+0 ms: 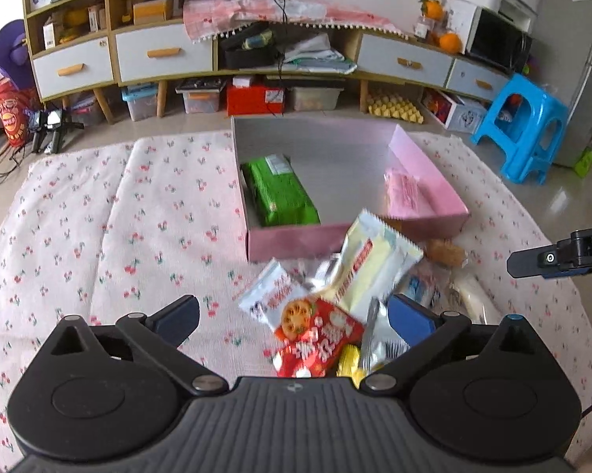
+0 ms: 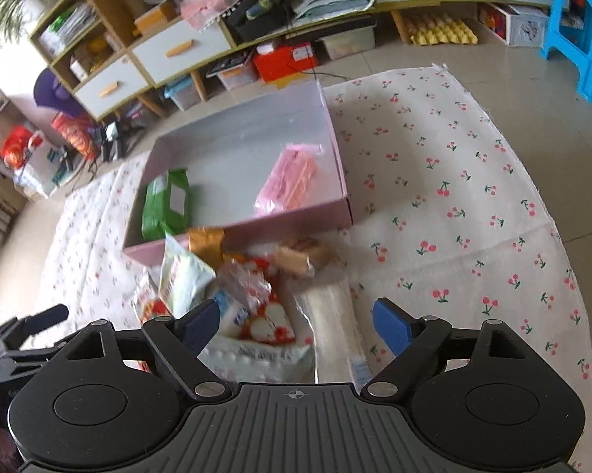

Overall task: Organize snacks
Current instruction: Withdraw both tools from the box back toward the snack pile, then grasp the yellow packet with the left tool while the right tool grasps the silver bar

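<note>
A pink box (image 1: 296,242) stands on the cherry-print cloth (image 1: 118,216) with a green packet (image 1: 280,193) and a pink packet (image 1: 404,193) inside. Loose snacks are piled against its near wall: a cream packet (image 1: 371,272), a white packet (image 1: 268,295) and a red packet (image 1: 319,339). My left gripper (image 1: 296,315) is open wide over the red packet, not pressing on it. In the right wrist view, my right gripper (image 2: 296,321) is open above a white-and-red packet (image 2: 264,319) and a long clear packet (image 2: 331,315). The box (image 2: 296,224) lies beyond.
A brown pastry (image 2: 300,260) lies by the box's near wall. Bare cloth (image 2: 453,197) spreads to the right of the pile. A long cabinet (image 1: 158,55) with storage bins under it lines the far wall. A blue stool (image 1: 524,126) stands on the tiles at the right.
</note>
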